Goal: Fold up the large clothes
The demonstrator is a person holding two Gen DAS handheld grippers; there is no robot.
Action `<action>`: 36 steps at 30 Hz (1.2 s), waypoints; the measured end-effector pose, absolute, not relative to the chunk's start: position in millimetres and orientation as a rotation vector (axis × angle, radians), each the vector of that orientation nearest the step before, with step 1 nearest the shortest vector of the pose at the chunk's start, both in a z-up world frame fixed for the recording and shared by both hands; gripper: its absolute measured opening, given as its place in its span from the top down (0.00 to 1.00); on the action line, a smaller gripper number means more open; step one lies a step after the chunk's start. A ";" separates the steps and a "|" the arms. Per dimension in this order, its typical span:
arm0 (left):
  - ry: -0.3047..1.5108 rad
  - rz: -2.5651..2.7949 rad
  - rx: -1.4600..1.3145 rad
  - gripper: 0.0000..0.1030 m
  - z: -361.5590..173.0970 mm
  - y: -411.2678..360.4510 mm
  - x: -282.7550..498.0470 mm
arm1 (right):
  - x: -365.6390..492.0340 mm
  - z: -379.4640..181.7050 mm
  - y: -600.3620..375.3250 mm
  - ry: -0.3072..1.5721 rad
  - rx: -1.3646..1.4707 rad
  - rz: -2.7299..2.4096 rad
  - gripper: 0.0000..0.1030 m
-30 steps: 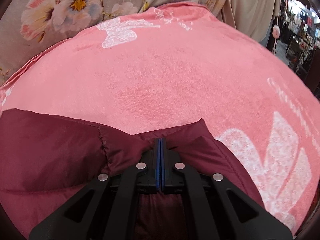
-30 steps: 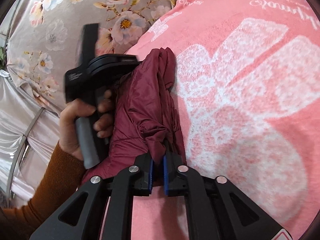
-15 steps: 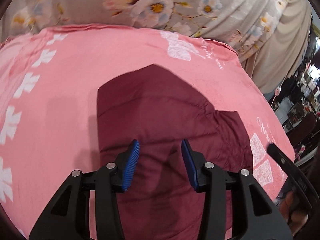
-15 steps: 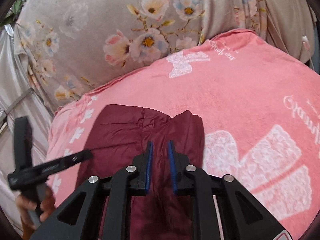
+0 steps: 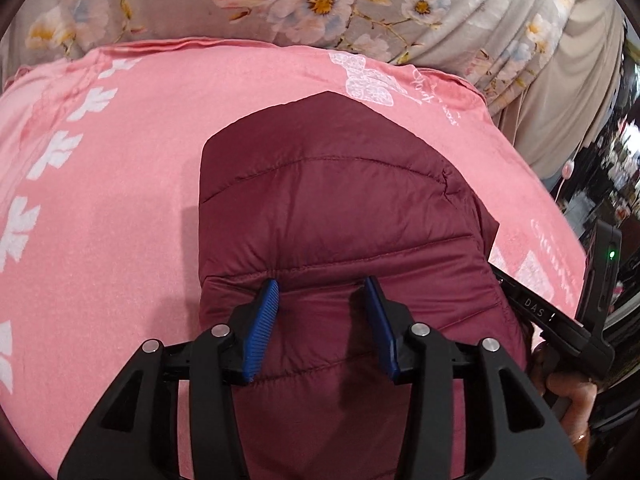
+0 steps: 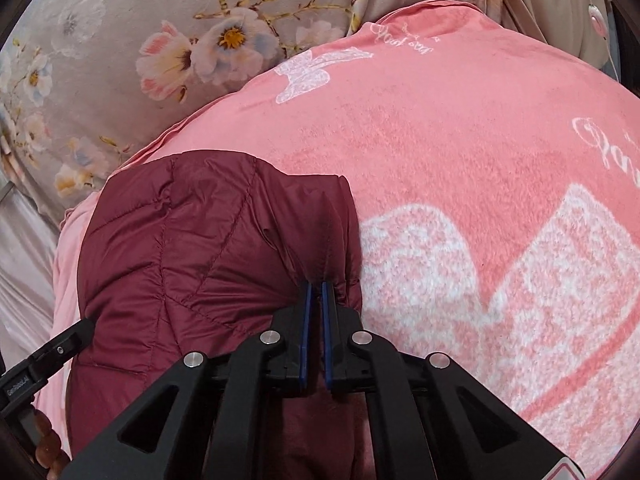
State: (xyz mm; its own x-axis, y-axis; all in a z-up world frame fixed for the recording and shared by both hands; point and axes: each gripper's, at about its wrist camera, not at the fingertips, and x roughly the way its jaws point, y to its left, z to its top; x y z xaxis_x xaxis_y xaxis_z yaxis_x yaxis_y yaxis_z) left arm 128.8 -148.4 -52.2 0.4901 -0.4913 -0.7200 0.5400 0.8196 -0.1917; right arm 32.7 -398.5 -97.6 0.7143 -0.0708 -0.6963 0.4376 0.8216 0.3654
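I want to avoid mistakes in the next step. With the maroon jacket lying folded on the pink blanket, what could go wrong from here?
1. The right hand-held gripper is nearly shut at the edge of the maroon puffer jacket; lifting could drag the fold open.
2. The left hand-held gripper is open above the jacket and pins nothing, so the slippery quilted fabric may spring back.
3. The soft pink blanket may wrinkle under the jacket.

Pink blanket (image 5: 120, 208) as surface; floral curtain (image 6: 120, 40) behind; dim cluttered room at right.
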 end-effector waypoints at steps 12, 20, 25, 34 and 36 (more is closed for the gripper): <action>0.836 -0.591 0.131 0.51 -53.1 -160.0 124.4 | 34.4 -53.4 -425.8 0.656 0.651 -0.297 0.72; 0.850 -0.589 0.102 0.51 -42.2 -157.9 126.6 | 78.1 -64.9 -430.1 0.722 0.641 -0.260 0.92; 0.803 -0.652 0.043 0.51 -4.6 -164.9 143.3 | 68.9 -28.6 -420.1 0.592 0.582 -0.211 0.96; 0.863 -0.575 0.057 0.52 -15.4 -227.0 226.6 | 82.5 -66.6 -434.8 0.688 0.610 -0.314 0.97; 0.884 -0.564 0.067 0.52 -31.0 -229.9 232.7 | 83.0 -76.2 -437.5 0.698 0.628 -0.305 0.97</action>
State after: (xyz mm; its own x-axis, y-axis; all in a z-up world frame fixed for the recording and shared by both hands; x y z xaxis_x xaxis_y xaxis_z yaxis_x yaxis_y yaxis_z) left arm 232.7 -229.9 -31.0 0.4988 -0.4389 -0.7474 0.4932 0.8528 -0.1717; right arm 83.0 -437.5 -76.2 0.7329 -0.0564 -0.6780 0.4600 0.7754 0.4327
